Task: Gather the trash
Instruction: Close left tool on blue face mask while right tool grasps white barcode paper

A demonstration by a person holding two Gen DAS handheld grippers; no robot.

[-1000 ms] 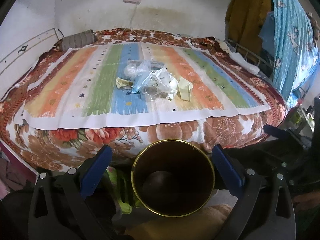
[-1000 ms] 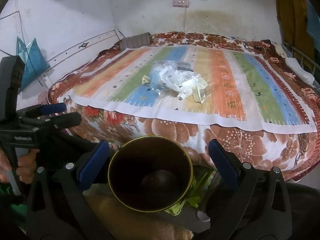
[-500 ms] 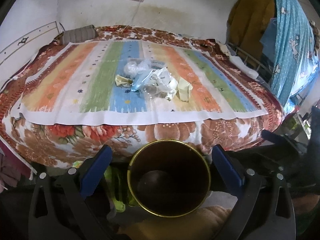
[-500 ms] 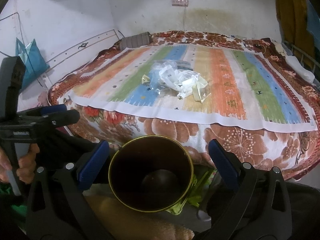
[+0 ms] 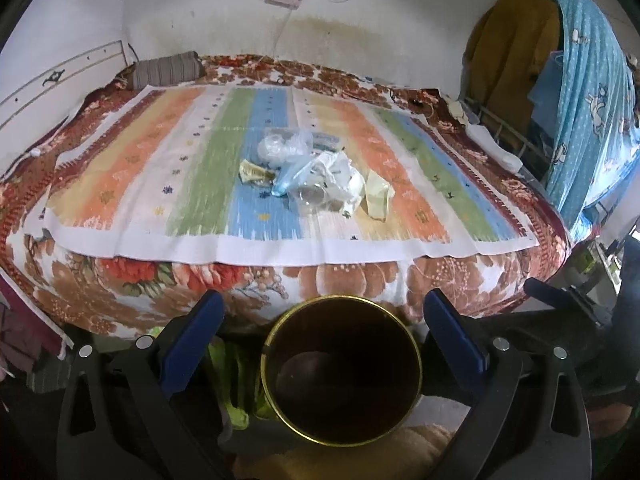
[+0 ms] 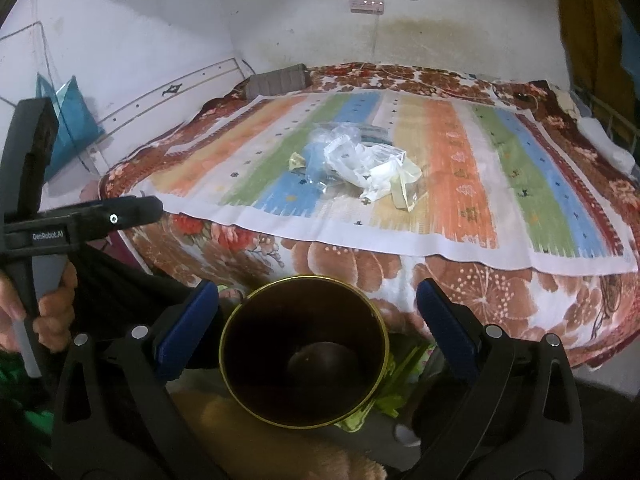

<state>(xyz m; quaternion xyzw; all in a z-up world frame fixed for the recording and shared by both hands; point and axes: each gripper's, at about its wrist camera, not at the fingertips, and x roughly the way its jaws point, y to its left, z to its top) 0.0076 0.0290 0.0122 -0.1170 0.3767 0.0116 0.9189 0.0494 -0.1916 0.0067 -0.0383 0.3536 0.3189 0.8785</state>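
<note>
A pile of trash (image 5: 316, 176), clear and white plastic bags and yellowish wrappers, lies mid-bed on the striped cloth; it also shows in the right wrist view (image 6: 356, 164). A dark round bin with a gold rim (image 5: 342, 368) stands low in front of the bed, also in the right wrist view (image 6: 304, 360). My left gripper (image 5: 324, 312) is open and empty, its blue pads either side of the bin, well short of the trash. My right gripper (image 6: 318, 304) is open and empty too, likewise around the bin.
The bed (image 5: 120, 292) with a floral blanket fills the view. A grey bolster (image 5: 166, 70) lies at its head. Blue cloth (image 5: 592, 92) hangs at the right. The left gripper's body and hand (image 6: 52, 224) show at the left of the right wrist view.
The left wrist view has shifted and risen a little, showing more of the bed top. The right view is almost the same. Both grippers stay open.
</note>
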